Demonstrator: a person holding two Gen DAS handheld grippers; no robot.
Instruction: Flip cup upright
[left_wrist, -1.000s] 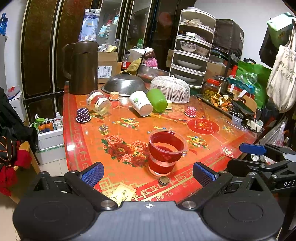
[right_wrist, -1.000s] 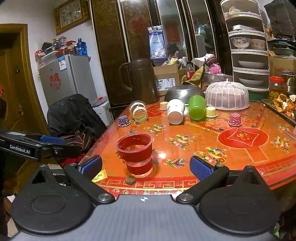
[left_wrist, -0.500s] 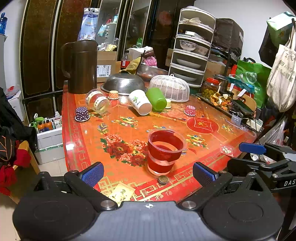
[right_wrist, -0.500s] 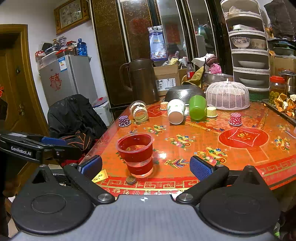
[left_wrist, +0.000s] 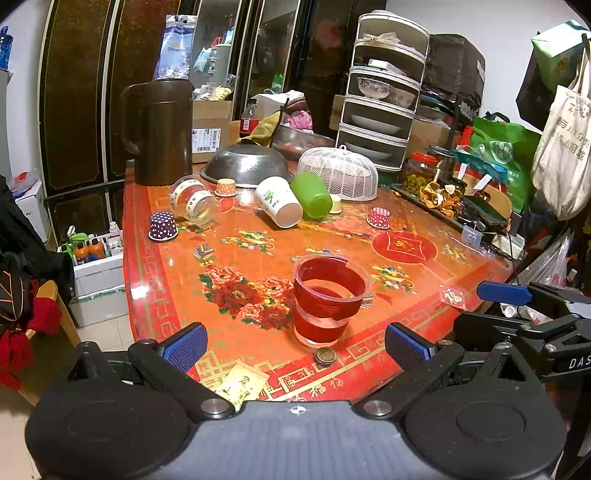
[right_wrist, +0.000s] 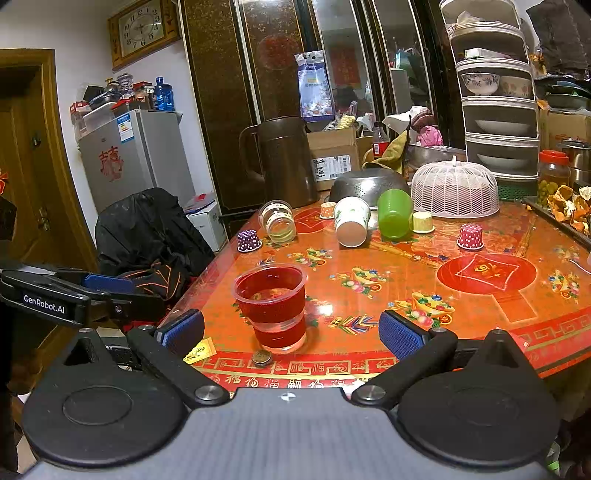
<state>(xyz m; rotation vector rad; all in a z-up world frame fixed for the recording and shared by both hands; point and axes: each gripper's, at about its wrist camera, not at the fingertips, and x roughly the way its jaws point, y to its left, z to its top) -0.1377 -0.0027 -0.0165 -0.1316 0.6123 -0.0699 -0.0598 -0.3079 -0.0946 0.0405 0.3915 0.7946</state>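
Note:
A clear cup with a red band (left_wrist: 328, 299) stands upright near the table's front edge; it also shows in the right wrist view (right_wrist: 273, 306). A white paper cup (left_wrist: 279, 206) (right_wrist: 351, 221), a green cup (left_wrist: 312, 199) (right_wrist: 394, 214) and a glass jar (left_wrist: 194, 205) (right_wrist: 279, 221) lie on their sides farther back. My left gripper (left_wrist: 295, 343) is open and empty, just short of the red cup. My right gripper (right_wrist: 291, 332) is open and empty, in front of the same cup.
A coin (left_wrist: 325, 355) and a small card (left_wrist: 242, 382) lie at the front edge. Small upside-down paper cups (left_wrist: 162, 226) (left_wrist: 379, 218), a metal colander (left_wrist: 245, 164), a white mesh cover (left_wrist: 338, 173) and a brown jug (left_wrist: 160, 131) stand at the back. A tray of peels (left_wrist: 443, 199) sits right.
Both views have shifted very slightly; the cups have not moved and both grippers stay open.

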